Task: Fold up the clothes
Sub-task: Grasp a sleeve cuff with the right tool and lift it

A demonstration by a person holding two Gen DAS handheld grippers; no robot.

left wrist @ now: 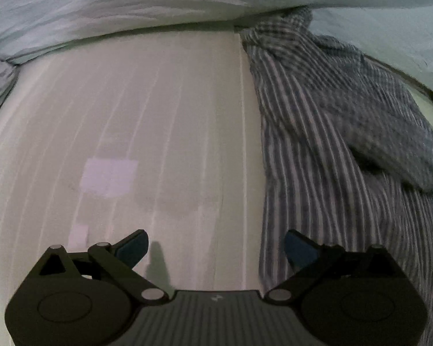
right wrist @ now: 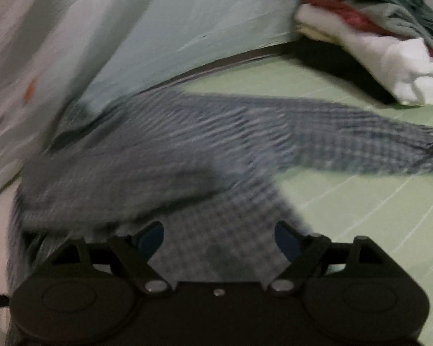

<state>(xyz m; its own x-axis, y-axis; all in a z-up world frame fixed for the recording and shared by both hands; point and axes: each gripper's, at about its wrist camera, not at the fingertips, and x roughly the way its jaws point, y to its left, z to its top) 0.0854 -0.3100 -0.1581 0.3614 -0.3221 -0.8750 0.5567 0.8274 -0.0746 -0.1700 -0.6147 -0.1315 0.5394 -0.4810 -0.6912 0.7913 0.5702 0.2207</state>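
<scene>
So we've got both grippers hanging over a bed with a pale striped sheet (left wrist: 130, 121), and neither one has hold of anything. The left gripper (left wrist: 216, 248) has its jaws spread wide with only bare sheet showing between the blue fingertips (left wrist: 132, 248); the checked shirt (left wrist: 346, 144) lies off to its right, its edge running up right past the right-hand fingertip, though we can't tell if that tip actually touches the cloth. Ahead of that gripper, a rumpled light-blue blanket (left wrist: 158, 0) bunches along the far side of the sheet, and the top of the shirt tucks right up against it. From the right wrist view, the right gripper (right wrist: 219, 239) is also wide open, nothing pinched, and the checked shirt (right wrist: 187, 150) sits directly below and ahead of it, filling the gap between the jaws. The fabric is pretty blurry there, so we can't make out the folds well. One sleeve (right wrist: 375, 144) stretches out flat to the right of the gripper across the greenish sheet (right wrist: 360, 216). Further ahead and to the right, well apart from the shirt, sits a stack of folded clothes (right wrist: 375, 37): white at the bottom, red in the middle, dark green on top. The light-blue blanket (right wrist: 173, 14) rises ahead and to the left.
</scene>
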